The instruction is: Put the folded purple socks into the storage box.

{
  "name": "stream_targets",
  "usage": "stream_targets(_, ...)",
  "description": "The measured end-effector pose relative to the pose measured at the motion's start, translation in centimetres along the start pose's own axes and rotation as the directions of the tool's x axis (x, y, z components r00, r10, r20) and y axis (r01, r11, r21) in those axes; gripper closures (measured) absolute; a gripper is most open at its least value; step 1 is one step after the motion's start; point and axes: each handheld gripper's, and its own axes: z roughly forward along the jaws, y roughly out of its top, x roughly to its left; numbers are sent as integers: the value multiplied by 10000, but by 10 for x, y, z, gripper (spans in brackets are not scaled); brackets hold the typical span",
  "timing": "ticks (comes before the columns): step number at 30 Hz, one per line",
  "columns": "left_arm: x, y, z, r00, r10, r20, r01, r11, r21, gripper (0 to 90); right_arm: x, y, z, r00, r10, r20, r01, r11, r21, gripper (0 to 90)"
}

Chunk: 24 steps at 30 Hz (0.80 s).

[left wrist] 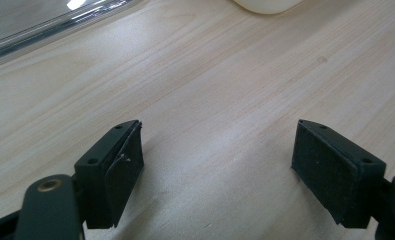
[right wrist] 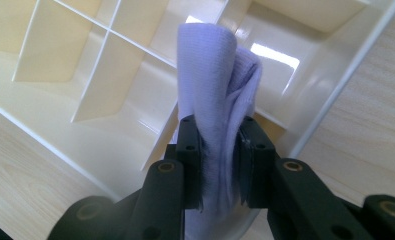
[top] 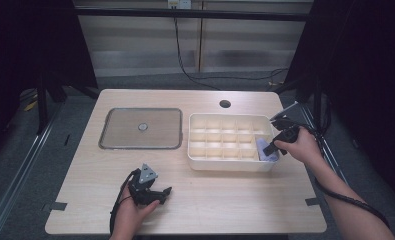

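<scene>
Holding lilac cloth (right wrist: 212, 95), over divided tray (top: 200, 162)

Pale lilac folded cloth (right wrist: 212, 95), upright, pinched over divided tray's (right wrist: 110, 150) edge compartment.

Bare counter (top: 225, 200) is lying open around the left claw (left wrist: 217, 165); thin dividers and the organizer's (top: 230, 165) rim are hemming in the right claw (right wrist: 220, 165).

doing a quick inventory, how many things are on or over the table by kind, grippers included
grippers: 2, the left gripper open, the right gripper shut on the cloth
cloth: 1, pale purple
divided tray: 1, cream
flat lid with a knob: 1
total: 5
</scene>
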Motion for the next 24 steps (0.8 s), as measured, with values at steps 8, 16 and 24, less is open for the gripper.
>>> stream_targets(8, 0, 0, 0, 10000, -5, -6, 5, 10000, -3, 202, 2, -2, 4, 9999, -102, 99, 102, 9999, 53, 751)
stream_targets(16, 0, 0, 0, 10000, -26, -7, 26, 10000, -16, 202, 3, -4, 11, 9999, -136, 104, 135, 9999, 80, 752)
stream_targets(24, 0, 0, 0, 10000, -3, -14, 3, 10000, -10, 201, 6, -4, 12, 9993, -210, 294, 206, 9997, 137, 753)
